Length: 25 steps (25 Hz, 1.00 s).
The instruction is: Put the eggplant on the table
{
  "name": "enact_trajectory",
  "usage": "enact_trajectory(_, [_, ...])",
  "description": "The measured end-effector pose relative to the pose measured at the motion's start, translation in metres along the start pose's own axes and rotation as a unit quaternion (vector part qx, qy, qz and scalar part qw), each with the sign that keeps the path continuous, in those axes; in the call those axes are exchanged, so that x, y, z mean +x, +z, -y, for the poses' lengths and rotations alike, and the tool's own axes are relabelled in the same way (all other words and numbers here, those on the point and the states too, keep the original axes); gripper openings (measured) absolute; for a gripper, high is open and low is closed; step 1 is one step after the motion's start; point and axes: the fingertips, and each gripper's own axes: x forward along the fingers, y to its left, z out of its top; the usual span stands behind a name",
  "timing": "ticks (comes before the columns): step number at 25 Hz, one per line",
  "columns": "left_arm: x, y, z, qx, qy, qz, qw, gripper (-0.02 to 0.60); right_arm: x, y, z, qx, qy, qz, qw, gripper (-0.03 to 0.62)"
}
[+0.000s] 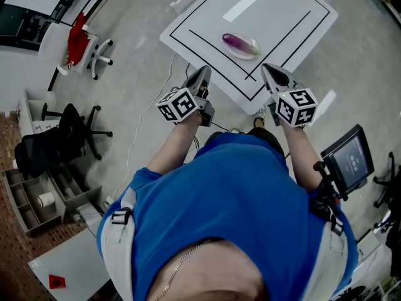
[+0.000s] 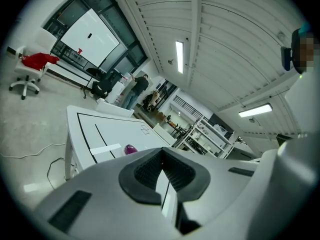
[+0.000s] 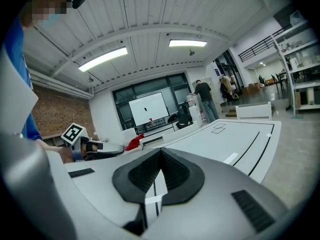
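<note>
One eggplant (image 1: 241, 44) lies on the one white table (image 1: 285, 8), inside its black lines.
Two grippers hang just short of the table's near edge. The left gripper (image 1: 203, 73) and right gripper (image 1: 269, 71) both have jaws pressed together, holding nothing. Each carries a cube (image 1: 177, 104) with black-and-white square markers.

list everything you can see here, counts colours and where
long glossy eggplant: one, purple with green end, on the table top
square lined table: one, white with black lines, ahead of the person
tape strip: one, white, far part of table
white swivel chair with red cloth: one, far left
black swivel chair: one, left
screen on a stand: one, dark, right
left gripper: grey, shut, empty
right gripper: grey, shut, empty
</note>
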Motion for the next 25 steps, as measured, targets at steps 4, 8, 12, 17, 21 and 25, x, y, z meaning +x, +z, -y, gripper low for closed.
enact_trajectory(4, [0.005, -0.001, 0.002, 0.002, -0.003, -0.002, 1.0000, 0.008, 0.000, 0.001, 0.002, 0.000, 0.000, 0.002, 1.000, 0.002])
enact_trajectory(8, [0.005, 0.000, 0.002, 0.004, -0.003, -0.003, 1.0000, 0.008, 0.000, 0.002, 0.000, -0.001, 0.000, 0.006, 1.000, 0.002])
enact_trajectory(12, [0.008, 0.002, 0.004, 0.006, -0.006, -0.003, 1.0000, 0.008, 0.001, 0.005, 0.001, -0.003, -0.001, 0.009, 1.000, 0.002])
enact_trajectory(17, [0.012, 0.005, 0.006, 0.005, -0.010, -0.004, 0.9999, 0.008, 0.003, 0.007, 0.000, -0.005, -0.002, 0.009, 1.000, 0.002])
enact_trajectory(21, [0.017, 0.004, 0.010, 0.004, -0.018, -0.005, 0.9998, 0.008, 0.002, 0.008, 0.000, -0.009, -0.003, 0.008, 1.000, 0.002])
enact_trajectory(25, [0.020, 0.001, 0.010, 0.000, -0.021, -0.007, 0.9998, 0.008, 0.001, 0.007, 0.001, -0.012, -0.005, 0.004, 1.000, 0.002])
